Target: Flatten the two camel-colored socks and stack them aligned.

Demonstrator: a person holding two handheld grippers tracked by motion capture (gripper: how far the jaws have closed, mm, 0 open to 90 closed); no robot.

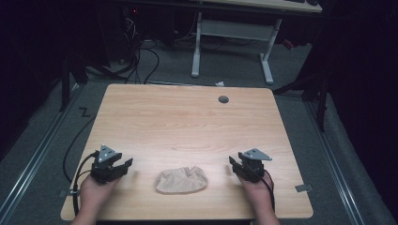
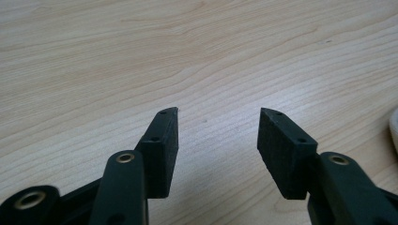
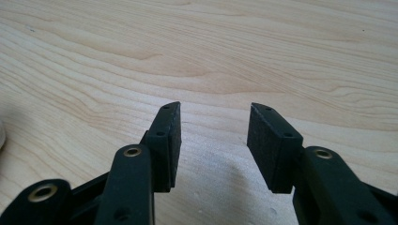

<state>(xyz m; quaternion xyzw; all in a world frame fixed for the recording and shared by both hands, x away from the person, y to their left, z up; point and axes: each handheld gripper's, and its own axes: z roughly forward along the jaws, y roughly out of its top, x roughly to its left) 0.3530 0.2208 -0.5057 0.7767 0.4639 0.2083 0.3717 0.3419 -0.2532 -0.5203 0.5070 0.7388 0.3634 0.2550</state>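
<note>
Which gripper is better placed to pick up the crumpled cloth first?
Neither clearly: the cloth lies between them near the table's front edge. The right gripper looks marginally nearer; the left gripper is also open and empty.

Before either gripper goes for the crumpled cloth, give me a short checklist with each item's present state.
1. Left gripper open: ok; its jaws stand apart over bare wood in the left gripper view.
2. Right gripper open: ok; its jaws stand apart with nothing between them.
3. Cloth free of both grippers: ok; it lies crumpled between them, touching neither.
4. Cloth fully on the table: ok; it sits near the front edge but inside it.
5. Path to the cloth unobstructed: ok; bare wood lies between each gripper and the cloth.
6. A graspable edge or corner on the cloth: cannot tell; the folds are too small to read.
</note>
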